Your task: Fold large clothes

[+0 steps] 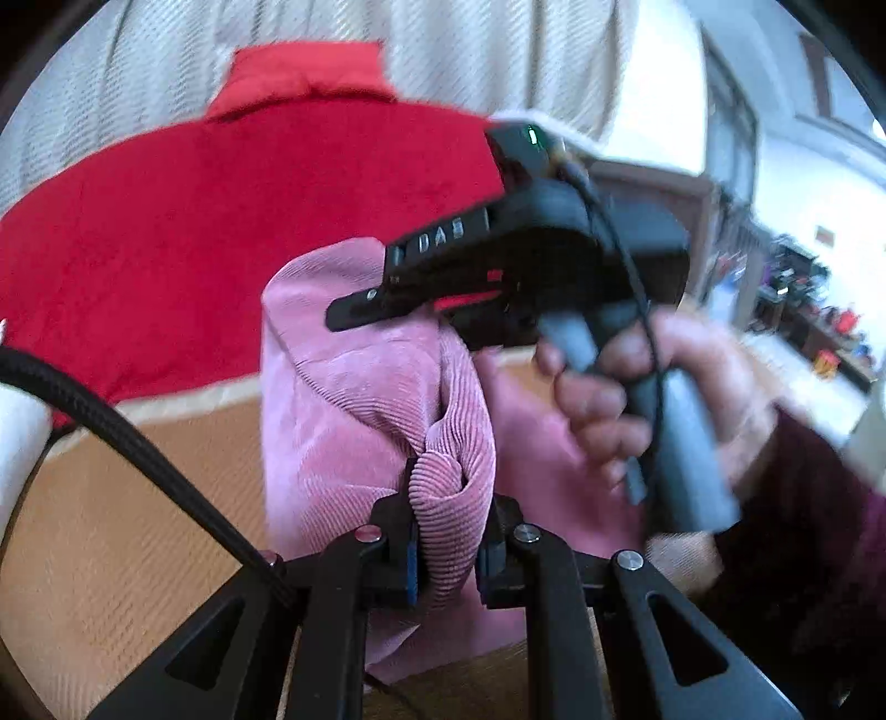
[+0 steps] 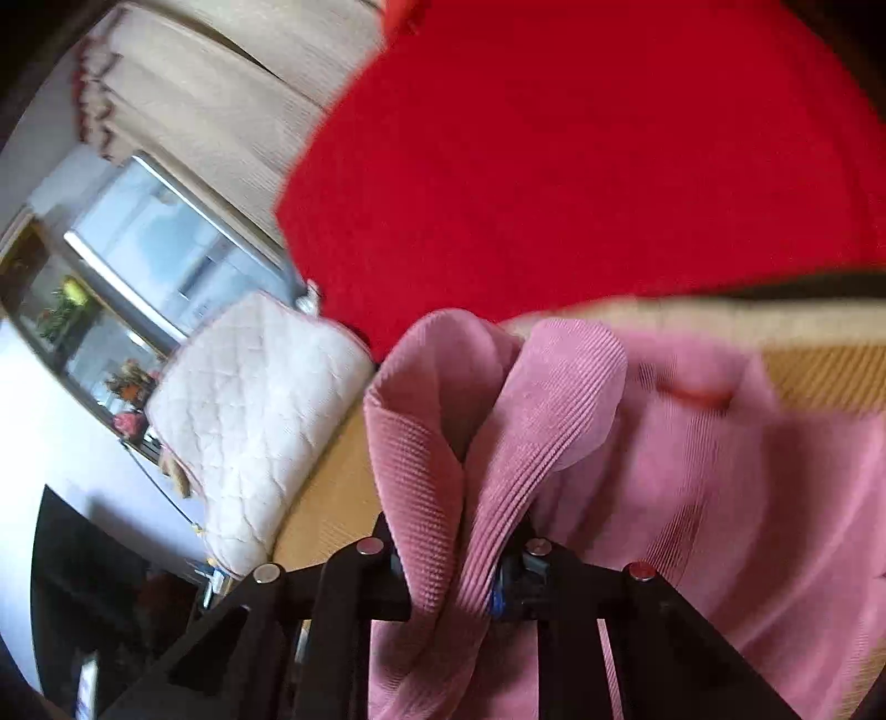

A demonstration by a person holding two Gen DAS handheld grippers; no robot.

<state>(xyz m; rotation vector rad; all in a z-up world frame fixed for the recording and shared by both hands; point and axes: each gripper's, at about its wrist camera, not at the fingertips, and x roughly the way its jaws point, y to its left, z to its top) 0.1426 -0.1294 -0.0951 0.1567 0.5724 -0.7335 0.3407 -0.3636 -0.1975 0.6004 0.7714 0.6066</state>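
A pink corduroy garment (image 1: 354,410) hangs bunched over a tan ribbed surface. My left gripper (image 1: 448,554) is shut on a fold of it. The right gripper shows in the left wrist view (image 1: 498,277), held by a hand just above and to the right, its fingers against the pink cloth. In the right wrist view my right gripper (image 2: 459,559) is shut on another fold of the pink garment (image 2: 692,471), which spreads to the right.
A large red garment (image 1: 221,232) lies spread behind the pink one, also in the right wrist view (image 2: 581,166). A tan ribbed cover (image 1: 127,526) lies below. A white quilted cushion (image 2: 260,410) sits at the left. Striped cream fabric (image 1: 454,50) stands behind.
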